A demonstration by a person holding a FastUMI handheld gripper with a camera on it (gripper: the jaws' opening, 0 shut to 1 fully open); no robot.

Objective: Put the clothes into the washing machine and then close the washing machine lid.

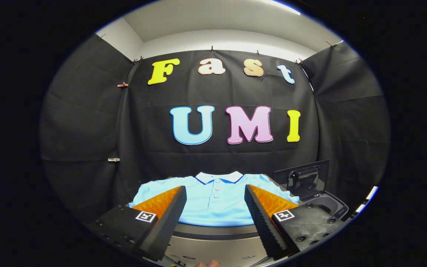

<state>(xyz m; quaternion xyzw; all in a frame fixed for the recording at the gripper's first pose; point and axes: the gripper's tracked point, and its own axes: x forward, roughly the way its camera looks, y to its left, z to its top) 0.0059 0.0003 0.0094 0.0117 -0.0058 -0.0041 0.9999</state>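
Observation:
A light blue polo shirt (pixel 215 202) with a white collar lies spread flat on a grey surface, just ahead of my fingers and partly between them. My gripper (pixel 215 193) is open, its two fingers standing wide apart with nothing held. To the right of the shirt, beyond the right finger, the washing machine's dark lid (pixel 304 178) stands raised, and the drum opening (pixel 326 205) shows below it.
The grey top (pixel 217 231) under the shirt has a rounded front edge close below my fingers. Black cloth walls close the booth behind and on both sides. A fingertip of a person's hand (pixel 208 264) shows beneath the gripper.

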